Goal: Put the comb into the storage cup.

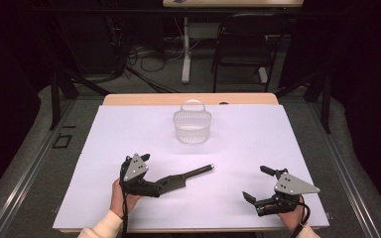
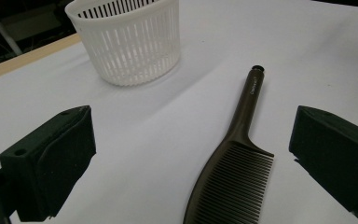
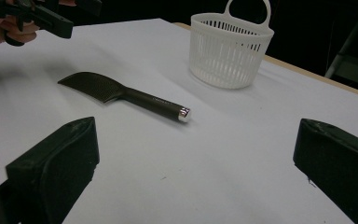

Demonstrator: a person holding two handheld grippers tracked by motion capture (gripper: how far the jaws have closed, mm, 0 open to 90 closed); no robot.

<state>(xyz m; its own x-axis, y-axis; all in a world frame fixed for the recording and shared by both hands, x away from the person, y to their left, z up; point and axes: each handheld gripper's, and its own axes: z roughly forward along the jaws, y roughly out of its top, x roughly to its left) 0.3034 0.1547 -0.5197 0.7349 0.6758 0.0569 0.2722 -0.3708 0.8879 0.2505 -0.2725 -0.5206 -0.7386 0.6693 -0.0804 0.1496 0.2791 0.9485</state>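
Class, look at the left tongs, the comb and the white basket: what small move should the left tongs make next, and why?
Probably lower the left tongs and close them across the comb. They stand open with the comb lying flat on the white sheet between the jaws, untouched. Its handle points toward the empty basket beyond. The right tongs are open and off to the side.

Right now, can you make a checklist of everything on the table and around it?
Surface: white sheet over a wooden table, flat.
Job's things: dark comb lying flat, handle toward the white basket, which stands upright, apart from it.
Clutter: nothing seen.
Grippers: left hand-held gripper open, at the comb's toothed end; right hand-held gripper open, holding nothing.
Cables: one trails from each gripper; more lie on the floor beyond.
Surroundings: black chair, dark room.
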